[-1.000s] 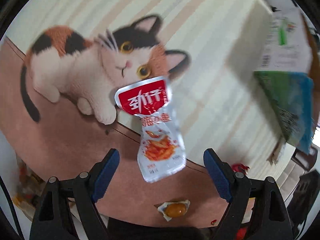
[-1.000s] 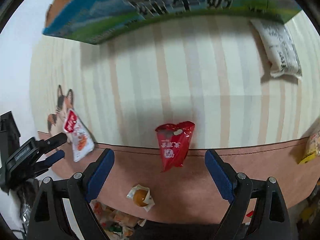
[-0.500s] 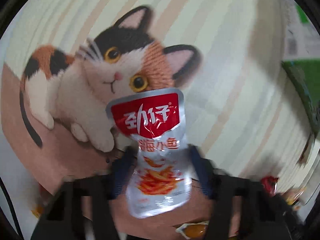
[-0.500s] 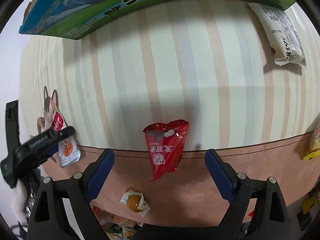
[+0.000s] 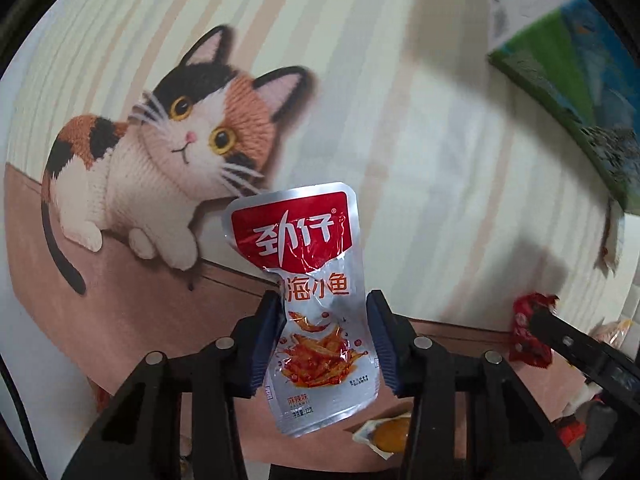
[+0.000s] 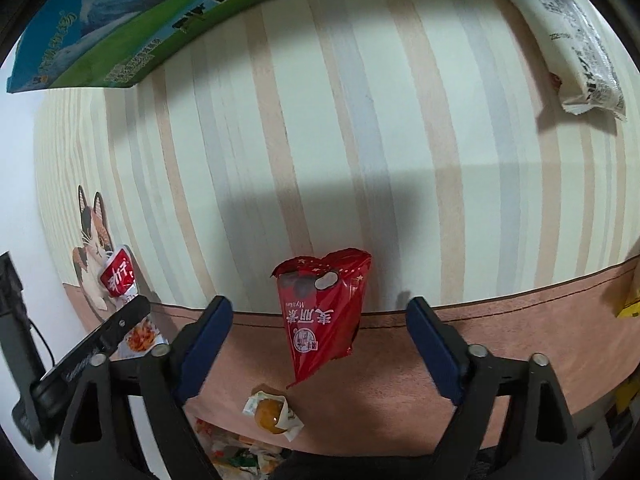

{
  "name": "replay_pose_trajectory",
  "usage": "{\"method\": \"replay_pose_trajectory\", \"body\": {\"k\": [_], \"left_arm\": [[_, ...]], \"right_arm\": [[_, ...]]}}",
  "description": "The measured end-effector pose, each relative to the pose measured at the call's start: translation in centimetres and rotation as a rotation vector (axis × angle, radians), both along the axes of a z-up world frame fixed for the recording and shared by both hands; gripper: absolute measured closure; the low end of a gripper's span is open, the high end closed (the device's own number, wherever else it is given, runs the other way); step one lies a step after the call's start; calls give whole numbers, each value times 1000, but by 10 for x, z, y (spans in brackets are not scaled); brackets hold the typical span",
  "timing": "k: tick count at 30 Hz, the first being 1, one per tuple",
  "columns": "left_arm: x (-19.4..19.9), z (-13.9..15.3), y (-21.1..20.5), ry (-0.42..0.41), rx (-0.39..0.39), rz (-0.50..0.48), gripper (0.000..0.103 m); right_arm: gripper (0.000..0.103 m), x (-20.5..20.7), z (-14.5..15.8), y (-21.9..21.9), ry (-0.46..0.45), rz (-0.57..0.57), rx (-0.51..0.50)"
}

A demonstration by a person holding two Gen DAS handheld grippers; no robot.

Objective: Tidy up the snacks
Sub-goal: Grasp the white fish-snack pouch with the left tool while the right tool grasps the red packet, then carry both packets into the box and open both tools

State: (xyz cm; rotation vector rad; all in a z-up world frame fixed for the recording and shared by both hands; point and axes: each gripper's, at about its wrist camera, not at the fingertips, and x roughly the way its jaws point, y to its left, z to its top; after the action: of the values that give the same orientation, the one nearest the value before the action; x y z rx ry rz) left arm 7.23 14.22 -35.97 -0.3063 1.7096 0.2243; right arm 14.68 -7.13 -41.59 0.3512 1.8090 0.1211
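A silver fish-snack packet (image 5: 308, 308) with a red top lies by the cat print, and my left gripper (image 5: 325, 304) is shut on its middle, both blue pads pressing its sides. The same packet (image 6: 118, 276) shows at the far left of the right wrist view, under the left gripper's finger (image 6: 120, 324). A red triangular packet (image 6: 320, 280) lies across the line between the striped and brown parts of the mat. My right gripper (image 6: 320, 308) hangs over it with jaws closing, the packet between the pads and clear of both.
A small wrapped yellow snack (image 6: 272, 416) lies just below the red packet. A green-blue carton (image 6: 120, 32) stands at the back, a white packet (image 6: 580, 48) at the back right, a yellow packet (image 6: 628, 308) at the right edge. More snacks (image 6: 240, 452) lie beyond the mat's near edge.
My left gripper came down over the fish packet and shut on it. My right gripper sank toward the red packet and its jaws narrowed a little.
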Motion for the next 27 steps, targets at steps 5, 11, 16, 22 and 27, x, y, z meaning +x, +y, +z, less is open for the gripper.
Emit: {"method": "replay_pose_trajectory", "body": {"k": [5, 11, 16, 22, 27], "left_arm": [[-2, 12, -20, -24, -7, -40, 61], [6, 15, -41, -32, -21, -73, 61], [19, 22, -63, -34, -24, -97, 61], [26, 31, -92, -50, -39, -123, 61], [33, 53, -111, -85, -58, -144, 61]], "right_arm": [[40, 0, -4, 7, 0, 14, -15], [61, -1, -5, 12, -27, 15, -21], [64, -3, -1, 13, -47, 38, -20], [66, -7, 12, 4, -80, 30, -2], [66, -7, 35, -4, -121, 23, 32]]}}
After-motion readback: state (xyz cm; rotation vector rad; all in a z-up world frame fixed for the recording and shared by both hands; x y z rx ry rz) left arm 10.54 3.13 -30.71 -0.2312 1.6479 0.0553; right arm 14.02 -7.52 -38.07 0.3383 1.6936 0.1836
